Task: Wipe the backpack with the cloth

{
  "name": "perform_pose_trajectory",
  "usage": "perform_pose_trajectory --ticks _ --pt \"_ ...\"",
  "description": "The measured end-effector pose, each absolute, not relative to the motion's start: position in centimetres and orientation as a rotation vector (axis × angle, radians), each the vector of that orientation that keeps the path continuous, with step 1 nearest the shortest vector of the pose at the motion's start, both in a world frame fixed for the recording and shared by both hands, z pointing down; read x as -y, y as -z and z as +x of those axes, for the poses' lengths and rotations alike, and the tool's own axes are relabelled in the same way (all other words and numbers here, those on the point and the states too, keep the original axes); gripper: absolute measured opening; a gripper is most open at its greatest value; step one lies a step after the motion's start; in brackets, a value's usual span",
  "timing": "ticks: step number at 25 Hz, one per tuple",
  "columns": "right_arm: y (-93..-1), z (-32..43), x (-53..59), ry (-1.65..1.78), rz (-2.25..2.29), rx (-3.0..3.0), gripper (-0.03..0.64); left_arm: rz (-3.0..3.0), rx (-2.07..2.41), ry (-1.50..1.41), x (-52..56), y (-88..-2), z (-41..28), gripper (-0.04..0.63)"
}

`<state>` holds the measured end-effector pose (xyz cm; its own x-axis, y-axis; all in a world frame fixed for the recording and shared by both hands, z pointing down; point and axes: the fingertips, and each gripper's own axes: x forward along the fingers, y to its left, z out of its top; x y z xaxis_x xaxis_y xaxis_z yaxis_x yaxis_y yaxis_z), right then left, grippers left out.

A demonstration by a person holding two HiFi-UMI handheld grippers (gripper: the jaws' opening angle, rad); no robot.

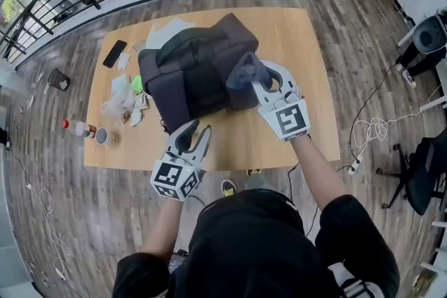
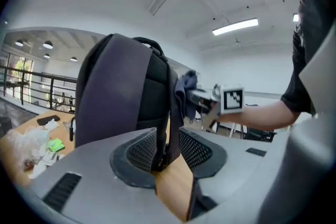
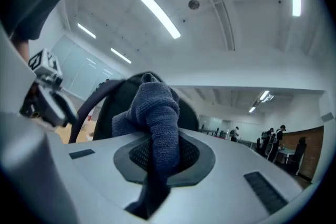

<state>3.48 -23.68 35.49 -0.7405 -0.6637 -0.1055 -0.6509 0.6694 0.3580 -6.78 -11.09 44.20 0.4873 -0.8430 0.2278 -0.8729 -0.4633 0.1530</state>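
Left tool (image 1: 195, 130) sits nearest, low over the near edge of the worktop (image 1: 307, 80), jaws part-way apart. A dark strap of the backpack (image 1: 192, 70) shows in the gap. The pads do not look pressed on it, so I read this tool as holding nothing, probably waiting to steady the bag from the front.

Backpack stands mid-worktop, dark, handle up. Right tool (image 1: 257, 77) is clamped on a bunched blue-grey cloth (image 1: 242, 73), tail hanging below the jaws. The cloth is at the bag's upper right side; touching or just beside, cannot tell. A wad held ahead of the pads suits wiping without the tool scraping the fabric.

Room: bare wood lies right of the bag and along the near edge, free for the right arm. Left of the bag is crowded, with a phone (image 1: 114, 53) and wrappers and plastic bags (image 1: 122, 98) close beside it. A bottle (image 1: 78, 128) and a can (image 1: 102, 136) sit near the left front corner. A hard leftward wipe may push the bag into that litter.
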Motion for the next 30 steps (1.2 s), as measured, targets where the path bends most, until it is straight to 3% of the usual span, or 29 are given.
perform_pose_trajectory --ticks 5,8,17,23,24,25,26,27,30 --pt "-54.4 3.0 22.7 0.256 0.777 2.554 0.037 2.393 1.486 -0.153 15.9 -45.8 -4.0 0.131" --pt "-60.1 4.5 22.2 0.131 0.692 2.458 0.037 2.354 1.52 -0.191 18.0 -46.7 -2.5 0.174" --pt "-53.0 18.0 29.6 0.096 0.964 2.493 0.038 2.267 1.654 -0.141 19.8 -46.3 0.1 0.274" --pt "-40.5 15.7 35.4 0.368 0.969 2.7 0.038 2.186 1.904 0.062 17.1 -41.3 -1.2 0.271" --pt "-38.6 14.2 36.4 0.421 0.935 2.738 0.038 2.153 1.966 0.076 17.0 -40.6 -2.0 0.247" --pt "-36.6 12.4 37.5 0.474 0.896 2.772 0.037 2.12 2.027 0.08 16.9 -40.0 -2.8 0.179" --pt "-34.7 10.3 38.6 0.533 0.849 2.803 0.038 2.083 2.088 0.075 16.8 -39.5 -3.7 0.063" --pt "-33.0 8.0 39.5 0.6 0.788 2.825 0.038 2.036 2.15 0.064 16.6 -39.2 -4.6 0.025" --pt "-31.3 0.8 42.7 0.752 0.573 2.79 0.037 1.839 2.279 0.051 16.4 -39.0 -8.0 0.021"
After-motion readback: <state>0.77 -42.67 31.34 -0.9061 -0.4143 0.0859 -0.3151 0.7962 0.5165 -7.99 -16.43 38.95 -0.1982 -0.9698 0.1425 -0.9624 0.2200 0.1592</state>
